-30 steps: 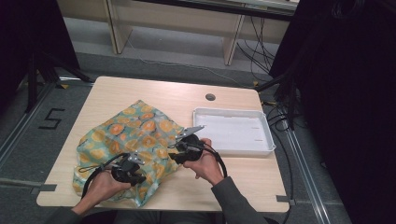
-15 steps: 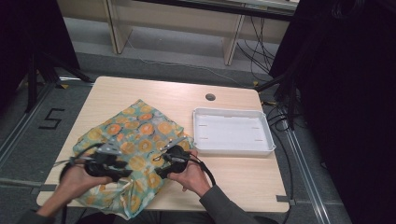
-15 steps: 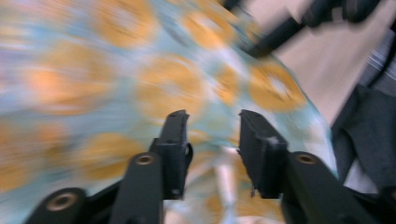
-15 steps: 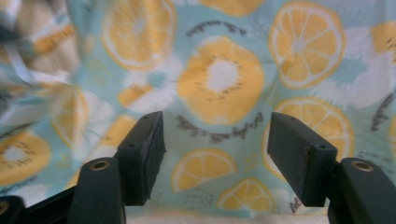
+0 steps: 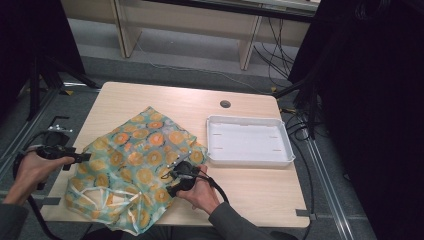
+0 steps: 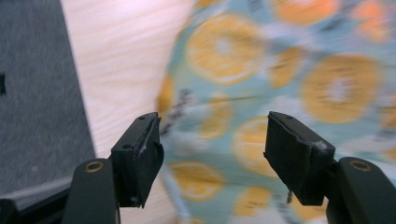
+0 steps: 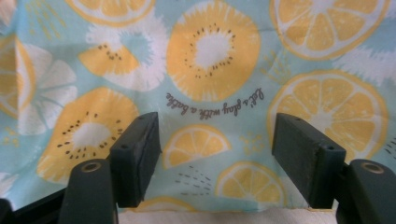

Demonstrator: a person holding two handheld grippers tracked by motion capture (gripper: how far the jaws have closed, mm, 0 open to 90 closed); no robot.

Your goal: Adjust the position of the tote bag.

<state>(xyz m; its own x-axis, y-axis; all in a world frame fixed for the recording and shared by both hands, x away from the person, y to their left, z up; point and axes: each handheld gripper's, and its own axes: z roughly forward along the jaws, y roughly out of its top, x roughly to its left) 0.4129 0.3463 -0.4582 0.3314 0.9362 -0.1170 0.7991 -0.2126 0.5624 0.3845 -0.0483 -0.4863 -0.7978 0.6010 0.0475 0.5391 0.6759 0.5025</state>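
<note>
A crumpled pale-blue cloth printed with orange and lemon slices is spread over the left and front part of the light wooden surface, with its front edge hanging past the surface's near edge. A shallow white rectangular plastic tray is seen just beside the cloth, toward the right of the surface. The left gripper is held at the left edge of the surface, pointed toward the cloth's left border; its jaws are spread wide with nothing between them, and the cloth is seen blurred beyond them in the left gripper view. The right gripper is held over the cloth's right part, near its front. Its jaws are likewise parted and empty, with the fruit print close beneath them.
</note>
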